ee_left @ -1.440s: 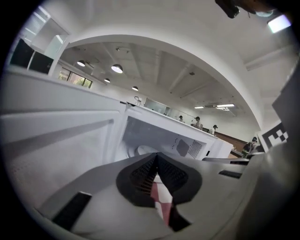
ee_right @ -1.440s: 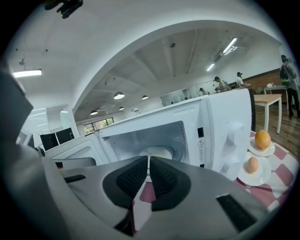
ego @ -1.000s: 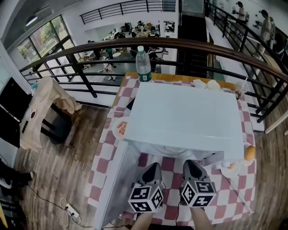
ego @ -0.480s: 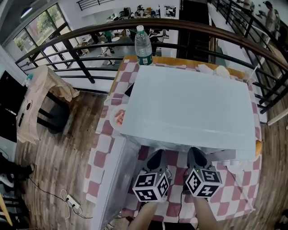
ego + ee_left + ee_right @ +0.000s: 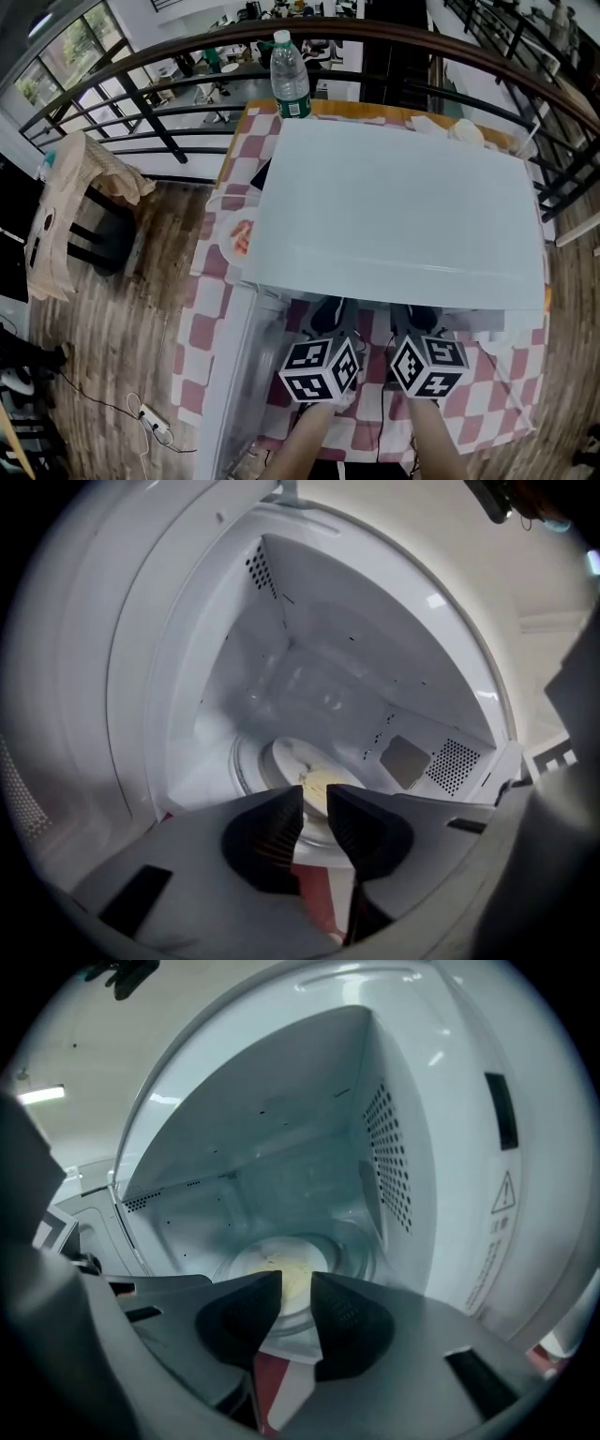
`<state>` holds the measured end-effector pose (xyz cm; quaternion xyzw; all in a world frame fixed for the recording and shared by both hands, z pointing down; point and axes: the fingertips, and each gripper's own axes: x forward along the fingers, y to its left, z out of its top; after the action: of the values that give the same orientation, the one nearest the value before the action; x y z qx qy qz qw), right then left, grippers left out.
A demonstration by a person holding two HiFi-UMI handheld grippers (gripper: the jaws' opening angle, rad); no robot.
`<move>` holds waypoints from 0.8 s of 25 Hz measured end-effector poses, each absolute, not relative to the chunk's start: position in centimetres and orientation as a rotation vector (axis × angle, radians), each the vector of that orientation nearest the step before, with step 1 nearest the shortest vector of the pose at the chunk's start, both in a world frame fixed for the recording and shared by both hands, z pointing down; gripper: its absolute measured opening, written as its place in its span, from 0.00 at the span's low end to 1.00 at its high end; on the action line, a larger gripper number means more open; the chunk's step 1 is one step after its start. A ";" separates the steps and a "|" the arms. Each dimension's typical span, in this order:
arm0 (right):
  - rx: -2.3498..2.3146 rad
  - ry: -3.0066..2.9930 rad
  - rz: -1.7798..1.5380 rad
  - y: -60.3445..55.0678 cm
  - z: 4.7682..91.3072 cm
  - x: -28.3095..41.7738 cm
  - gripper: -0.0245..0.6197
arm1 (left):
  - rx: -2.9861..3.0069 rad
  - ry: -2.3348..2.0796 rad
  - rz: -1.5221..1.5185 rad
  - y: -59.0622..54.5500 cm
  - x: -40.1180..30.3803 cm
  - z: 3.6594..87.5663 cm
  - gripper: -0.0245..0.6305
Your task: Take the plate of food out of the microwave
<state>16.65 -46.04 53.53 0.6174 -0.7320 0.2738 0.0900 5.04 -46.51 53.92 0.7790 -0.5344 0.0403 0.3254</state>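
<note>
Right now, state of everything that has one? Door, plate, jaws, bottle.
microwave door: swung open, at the left.
plate of food: inside the microwave, on the turntable, not gripped.
left gripper: jaws apart, just been opening, nothing between them.
right gripper: jaws apart, just been opening, nothing between them.
water bottle: upright, capped, behind the microwave.

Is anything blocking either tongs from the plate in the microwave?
Nothing visible. The microwave door is open; the plate sits straight ahead of the left tongs and right tongs, whose jaws have just been opening, empty.
</note>
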 end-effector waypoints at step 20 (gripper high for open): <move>1.928 -2.088 0.873 -48.4 55.7 16.8 0.33 | 2.032 -1.409 0.120 -49.1 5.3 55.4 0.25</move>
<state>16.76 -48.38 55.74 0.6462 -0.6999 0.2924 0.0842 5.31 -49.14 55.37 0.7758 -0.5378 0.0457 0.3268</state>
